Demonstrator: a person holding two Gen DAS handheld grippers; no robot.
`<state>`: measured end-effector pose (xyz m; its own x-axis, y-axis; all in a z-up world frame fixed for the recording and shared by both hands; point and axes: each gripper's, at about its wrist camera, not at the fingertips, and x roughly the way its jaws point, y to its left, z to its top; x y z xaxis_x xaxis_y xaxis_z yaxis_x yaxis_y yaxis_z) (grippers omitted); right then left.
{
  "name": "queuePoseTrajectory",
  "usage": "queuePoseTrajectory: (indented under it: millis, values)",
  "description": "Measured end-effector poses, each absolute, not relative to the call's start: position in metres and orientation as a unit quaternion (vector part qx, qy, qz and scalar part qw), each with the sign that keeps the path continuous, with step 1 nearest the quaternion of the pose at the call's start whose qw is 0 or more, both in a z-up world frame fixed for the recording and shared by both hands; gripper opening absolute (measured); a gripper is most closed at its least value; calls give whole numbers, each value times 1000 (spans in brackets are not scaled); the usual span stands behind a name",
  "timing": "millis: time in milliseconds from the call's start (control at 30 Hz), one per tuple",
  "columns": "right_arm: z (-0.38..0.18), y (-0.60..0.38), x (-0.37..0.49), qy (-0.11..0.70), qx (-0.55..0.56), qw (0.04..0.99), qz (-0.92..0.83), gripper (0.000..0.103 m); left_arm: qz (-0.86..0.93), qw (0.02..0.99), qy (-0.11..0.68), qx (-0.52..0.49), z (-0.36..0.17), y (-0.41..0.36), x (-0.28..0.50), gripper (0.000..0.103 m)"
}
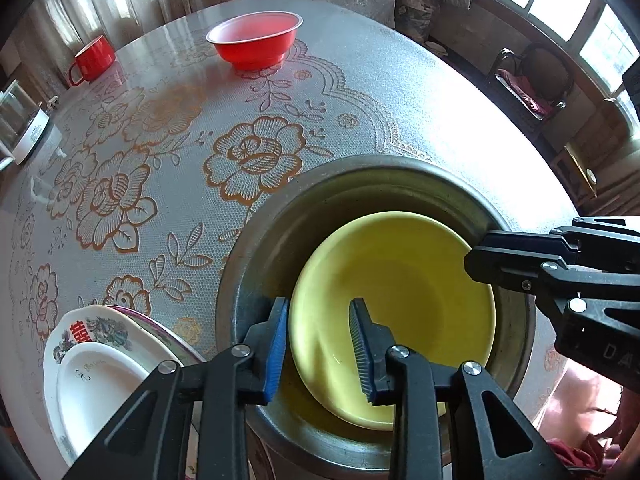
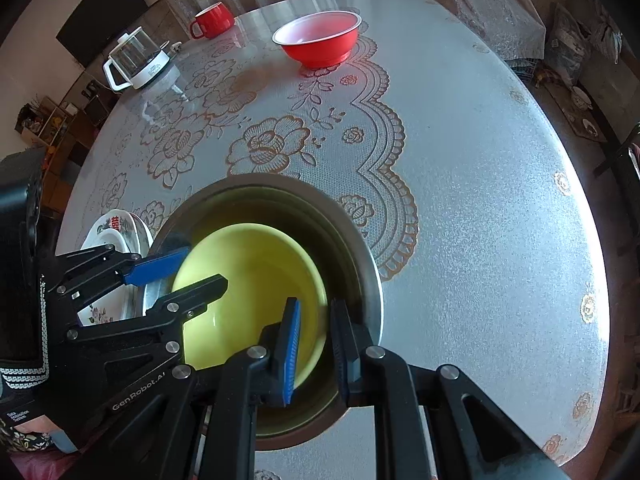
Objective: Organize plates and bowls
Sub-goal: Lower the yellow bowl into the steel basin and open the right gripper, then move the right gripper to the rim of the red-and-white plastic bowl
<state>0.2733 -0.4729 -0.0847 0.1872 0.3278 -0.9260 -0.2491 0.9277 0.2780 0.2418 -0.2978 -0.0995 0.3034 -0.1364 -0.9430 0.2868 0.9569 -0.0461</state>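
Looking along my left tongs (image 1: 318, 344), I see the glossy yellow ceramic bowl (image 1: 400, 300) sitting inside the wide dull steel basin (image 1: 256, 240), which stands on the table with the lace-patterned floral cloth (image 1: 168, 168). My two blue-padded fingers straddle the yellow bowl's near-left rim, one outside the wall, one inside. They stand a little spread with a gap to the rim on the outer side, so I judge they are not pressing it. The bowl lies mouth up but tipped, its right edge riding high against the basin wall; being round, it has no long axis to speak of. I think it leans because it is nested off-centre. At lower left sits a stack of white flower-printed plates (image 1: 96, 360), and far across the table a red plastic bowl (image 1: 254, 40) and a red mug (image 1: 94, 58), both upright.

From my right tongs (image 2: 314, 344), the same yellow bowl fills the basin, and my fingers bracket its right rim, nearly together. Whether the pads truly bite the rim I cannot tell; the outer finger hides the contact. I hold both sides, I suppose, so the bowl can be levelled or lifted without sliding. A glass kettle on a white base (image 2: 136, 60) stands beyond the plates, well apart from everything I am handling.
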Motion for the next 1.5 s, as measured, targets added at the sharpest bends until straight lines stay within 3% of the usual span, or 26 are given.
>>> queuePoseTrajectory:
  millis: [133, 233, 433, 1067, 1500]
  values:
    - [-80, -473, 274, 606, 40, 771, 193, 15, -133, 809, 570, 59, -92, -298, 241, 34]
    - [-76, -475, 276, 601, 50, 772, 198, 15, -130, 818, 558, 57, -81, -298, 243, 55]
    - [-65, -485, 290, 582, 72, 788, 189, 16, -120, 833, 537, 57, -63, -296, 250, 72]
    - [-48, -509, 382, 534, 83, 829, 146, 31, -14, 843, 538, -15, -44, -238, 337, 82]
    - [-55, -490, 477, 534, 83, 824, 168, 34, 23, 829, 555, -66, -53, -220, 383, 83]
